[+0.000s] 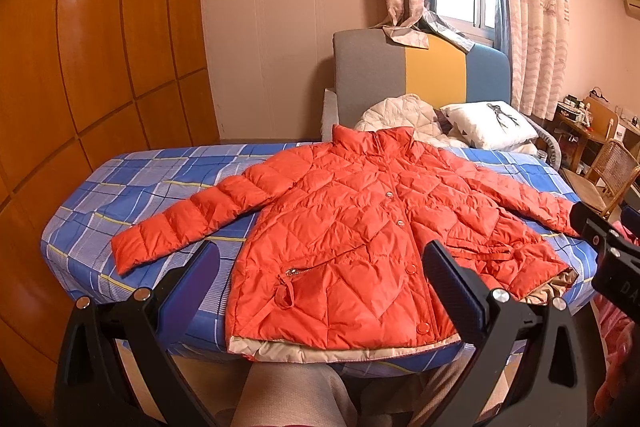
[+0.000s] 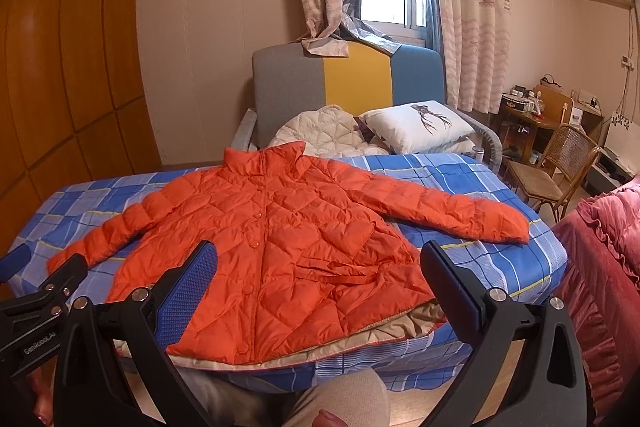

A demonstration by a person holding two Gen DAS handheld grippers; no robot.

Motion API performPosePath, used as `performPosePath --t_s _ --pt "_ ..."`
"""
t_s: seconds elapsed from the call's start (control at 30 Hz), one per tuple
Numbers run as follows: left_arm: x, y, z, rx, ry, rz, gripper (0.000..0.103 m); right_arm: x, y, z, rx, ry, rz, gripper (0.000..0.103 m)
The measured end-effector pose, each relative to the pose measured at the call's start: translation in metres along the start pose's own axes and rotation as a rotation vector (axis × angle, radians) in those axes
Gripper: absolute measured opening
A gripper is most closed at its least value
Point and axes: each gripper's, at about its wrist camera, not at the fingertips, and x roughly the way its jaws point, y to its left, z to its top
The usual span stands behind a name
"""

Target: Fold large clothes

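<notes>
The left gripper is held open above the near hem of a quilted orange puffer jacket spread flat on a blue checked bedsheet; the right gripper is likewise held open, nothing gripped.

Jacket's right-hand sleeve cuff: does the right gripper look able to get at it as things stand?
Probably yes. The right gripper hangs open above the jacket; the cuff lies flat and uncovered on the bed, nothing between.
</notes>
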Motion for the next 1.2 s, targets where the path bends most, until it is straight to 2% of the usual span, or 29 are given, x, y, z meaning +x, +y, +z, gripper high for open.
performPosePath --t_s 0.43,0.5,0.6,0.67,0.73,0.77,0.8,0.87,1.0,1.03,1.2 --pt "0.034 0.01 0.003 -0.01 0.097 -0.041 0.101 0.022 0.0 0.004 -0.01 0.004 -0.013 0.1" --pt "0.046 0.016 0.004 -0.025 0.14 -0.078 0.101 0.031 -0.002 0.004 -0.001 -0.003 -0.016 0.1" --pt "0.072 0.035 0.002 -0.115 0.208 -0.19 0.101 0.05 -0.004 0.004 -0.002 0.005 0.008 0.1" --pt "0.096 0.06 -0.003 -0.247 0.248 -0.285 0.101 0.07 -0.005 0.002 -0.016 0.031 -0.015 0.1" --pt "0.116 0.081 -0.011 -0.371 0.282 -0.308 0.101 0.088 -0.006 -0.001 -0.039 0.052 -0.045 0.1" --pt "0.128 0.096 -0.016 -0.439 0.296 -0.29 0.101 0.098 -0.007 -0.003 -0.049 0.064 -0.062 0.1" --pt "0.135 0.104 -0.02 -0.462 0.297 -0.261 0.101 0.105 -0.007 -0.004 -0.055 0.074 -0.076 0.1" --pt "0.149 0.119 -0.026 -0.479 0.293 -0.201 0.101 0.123 -0.009 -0.008 -0.069 0.106 -0.102 0.1" --pt "0.179 0.156 -0.036 -0.515 0.28 -0.033 0.101 0.149 -0.014 -0.016 -0.067 0.152 -0.143 0.1" --pt "0.183 0.165 -0.037 -0.538 0.284 -0.02 0.101 0.153 -0.014 -0.018 -0.064 0.159 -0.146 0.1" --pt "0.207 0.228 -0.054 -0.743 0.194 0.035 0.101 0.17 -0.015 -0.026 -0.076 0.176 -0.19 0.1"
